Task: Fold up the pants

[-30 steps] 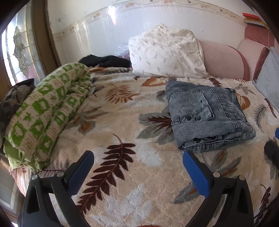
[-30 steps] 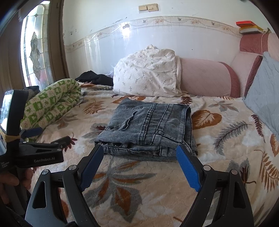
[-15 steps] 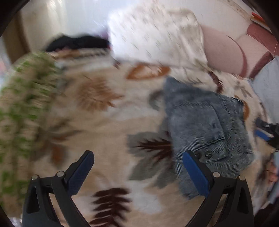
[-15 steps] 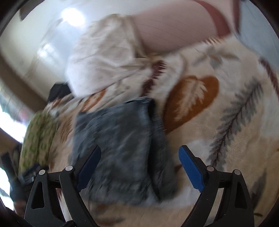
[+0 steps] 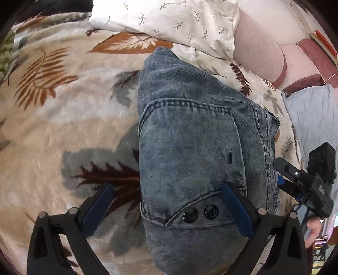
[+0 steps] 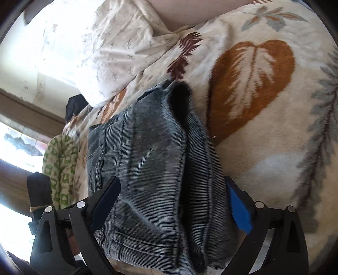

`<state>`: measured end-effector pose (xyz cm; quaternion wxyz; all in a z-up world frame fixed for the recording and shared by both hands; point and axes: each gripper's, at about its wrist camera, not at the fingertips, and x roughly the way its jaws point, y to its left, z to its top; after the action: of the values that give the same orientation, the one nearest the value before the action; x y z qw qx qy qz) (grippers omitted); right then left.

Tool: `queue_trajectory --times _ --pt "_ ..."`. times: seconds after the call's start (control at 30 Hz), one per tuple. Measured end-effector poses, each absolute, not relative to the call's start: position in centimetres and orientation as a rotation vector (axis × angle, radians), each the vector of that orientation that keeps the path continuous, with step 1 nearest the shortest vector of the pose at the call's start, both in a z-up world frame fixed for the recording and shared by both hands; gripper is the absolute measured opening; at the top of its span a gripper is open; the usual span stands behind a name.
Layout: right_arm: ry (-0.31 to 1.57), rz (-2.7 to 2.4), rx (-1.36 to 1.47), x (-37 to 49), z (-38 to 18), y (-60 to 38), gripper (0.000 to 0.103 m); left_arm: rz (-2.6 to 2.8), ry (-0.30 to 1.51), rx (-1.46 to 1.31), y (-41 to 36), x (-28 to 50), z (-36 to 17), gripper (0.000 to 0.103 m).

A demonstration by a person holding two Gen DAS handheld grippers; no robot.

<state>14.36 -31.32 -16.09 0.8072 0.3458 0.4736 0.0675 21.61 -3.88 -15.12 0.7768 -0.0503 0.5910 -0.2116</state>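
Two grippers hang low over the folded jeans, which lie on the leaf-print blanket just in front of the white pillow. With fingers spread wide apart, the left gripper straddles the jeans' near-left edge — one finger over the denim, one over the blanket. Also spread, the right gripper brackets the jeans' right side, gripping nothing — a green patterned quilt lies beyond the jeans' left side.

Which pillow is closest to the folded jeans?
The white sprig-print pillow: its lower edge nearly meets the jeans' far corner. The pink bolster and grey pillow lie further right.
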Motion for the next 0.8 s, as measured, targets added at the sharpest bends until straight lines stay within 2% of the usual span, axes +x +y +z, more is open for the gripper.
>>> queue_trajectory --times 0.13,0.2,0.23,0.27,0.33,0.37,0.4,0.47,0.67,0.8 --pt "1.015 0.185 0.751 14.8 -16.1 -30.7 0.097 -0.463 1.284 -0.207 -3.2 22.0 -15.5 0.098" --pt "1.017 0.194 0.738 14.9 -16.1 -30.3 0.093 -0.476 1.274 -0.19 -3.4 22.0 -15.3 0.088" --pt "1.019 0.191 0.734 14.9 -16.2 -30.2 0.09 -0.494 1.269 -0.191 -3.8 22.0 -15.2 0.075" --pt "1.022 0.185 0.728 14.9 -16.2 -30.2 0.087 -0.509 1.274 -0.196 -4.2 22.1 -15.2 0.071" --pt "1.032 0.176 0.697 14.9 -16.1 -30.0 0.076 -0.49 1.276 -0.187 -4.5 22.4 -15.2 0.07" --pt "1.038 0.172 0.685 14.8 -16.1 -30.0 0.066 -0.49 1.279 -0.194 -4.5 22.6 -15.2 0.066" --pt "1.041 0.168 0.679 14.7 -16.0 -30.0 0.062 -0.488 1.282 -0.204 -4.4 22.7 -15.3 0.064" --pt "1.041 0.153 0.682 14.5 -16.0 -30.4 0.045 -0.486 1.278 -0.206 -4.2 22.8 -15.1 0.055" --pt "1.006 0.169 0.701 14.2 -15.4 -30.7 0.03 -0.476 1.241 -0.164 -4.9 22.3 -14.0 0.036" --pt "0.984 0.175 0.681 14.1 -14.7 -30.4 0.029 -0.478 1.223 -0.167 -4.5 22.0 -13.4 0.032"
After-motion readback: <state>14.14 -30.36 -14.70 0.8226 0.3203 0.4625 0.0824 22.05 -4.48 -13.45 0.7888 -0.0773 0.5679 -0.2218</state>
